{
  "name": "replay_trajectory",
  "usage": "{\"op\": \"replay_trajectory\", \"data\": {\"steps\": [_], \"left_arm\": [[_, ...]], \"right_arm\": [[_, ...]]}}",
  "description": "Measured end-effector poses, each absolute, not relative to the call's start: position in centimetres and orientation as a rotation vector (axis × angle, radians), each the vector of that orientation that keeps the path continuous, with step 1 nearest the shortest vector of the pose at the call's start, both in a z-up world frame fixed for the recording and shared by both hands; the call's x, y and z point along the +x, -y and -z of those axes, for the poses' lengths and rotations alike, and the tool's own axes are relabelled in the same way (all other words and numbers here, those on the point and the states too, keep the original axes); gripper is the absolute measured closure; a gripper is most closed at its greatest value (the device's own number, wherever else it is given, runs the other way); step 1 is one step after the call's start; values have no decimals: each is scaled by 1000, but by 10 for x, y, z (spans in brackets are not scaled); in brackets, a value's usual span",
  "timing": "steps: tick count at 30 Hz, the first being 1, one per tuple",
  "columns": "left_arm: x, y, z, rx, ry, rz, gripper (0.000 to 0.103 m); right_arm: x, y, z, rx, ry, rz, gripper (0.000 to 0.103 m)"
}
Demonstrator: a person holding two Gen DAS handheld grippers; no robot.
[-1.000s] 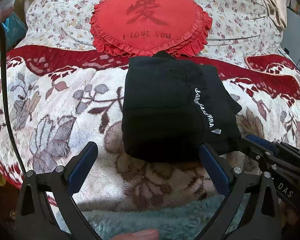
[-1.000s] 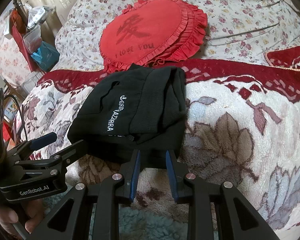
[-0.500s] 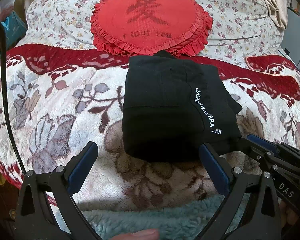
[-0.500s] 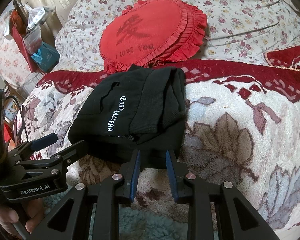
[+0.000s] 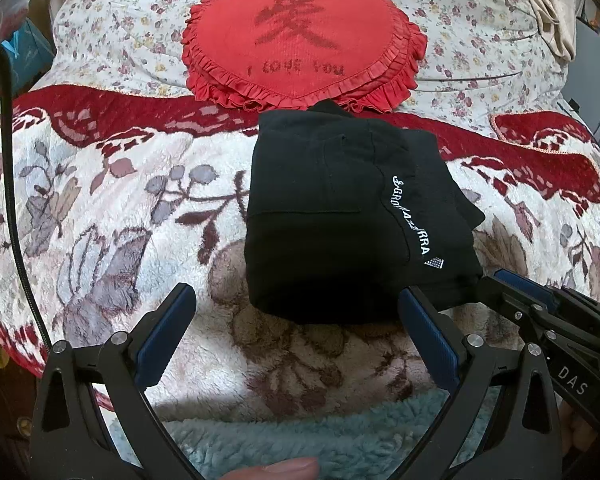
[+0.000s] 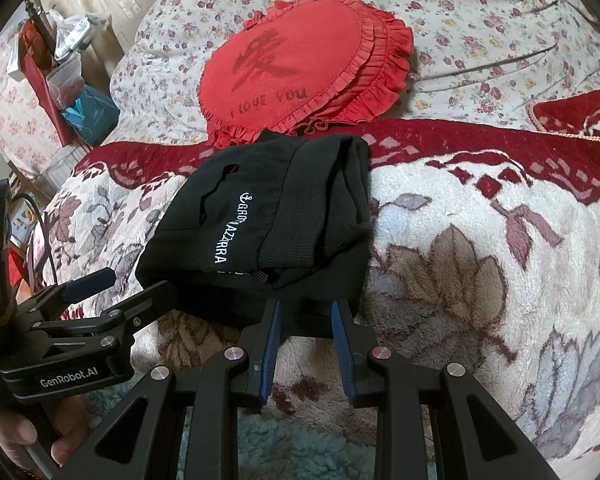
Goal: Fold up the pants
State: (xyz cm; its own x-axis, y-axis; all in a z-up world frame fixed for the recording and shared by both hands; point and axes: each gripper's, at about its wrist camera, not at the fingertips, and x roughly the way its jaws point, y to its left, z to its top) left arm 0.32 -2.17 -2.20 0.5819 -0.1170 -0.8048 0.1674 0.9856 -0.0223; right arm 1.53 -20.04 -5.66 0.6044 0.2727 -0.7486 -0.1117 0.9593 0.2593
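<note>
Black pants [image 5: 332,220], folded into a compact rectangle with white lettering down one side, lie on the floral blanket [image 5: 120,208]. In the left wrist view my left gripper [image 5: 296,296] is open wide at the bundle's near edge, and nothing touches its blue pads [image 5: 164,336]. The right gripper [image 5: 496,280] comes in at the bundle's near right corner. In the right wrist view the pants [image 6: 260,216] lie just past my right gripper [image 6: 306,306]. Its jaws stand a narrow gap apart at the near hem, pinching no cloth. The left gripper [image 6: 136,284] is at the bundle's left corner.
A red heart-shaped ruffled cushion [image 5: 300,36] lies just behind the pants on a flowered quilt [image 5: 480,20]. A teal fleece strip [image 5: 300,440] runs along the near edge. Bags and clutter [image 6: 72,80] stand beside the bed at far left. A black cable [image 5: 12,200] hangs at left.
</note>
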Motion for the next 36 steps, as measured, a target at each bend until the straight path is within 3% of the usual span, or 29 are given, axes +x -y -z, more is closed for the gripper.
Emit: {"op": "replay_trajectory", "data": {"steps": [36], "left_arm": [[3,20,23,58,-941,176,2]], "right_arm": [[16,201,57,193,-895,-227,78]]}}
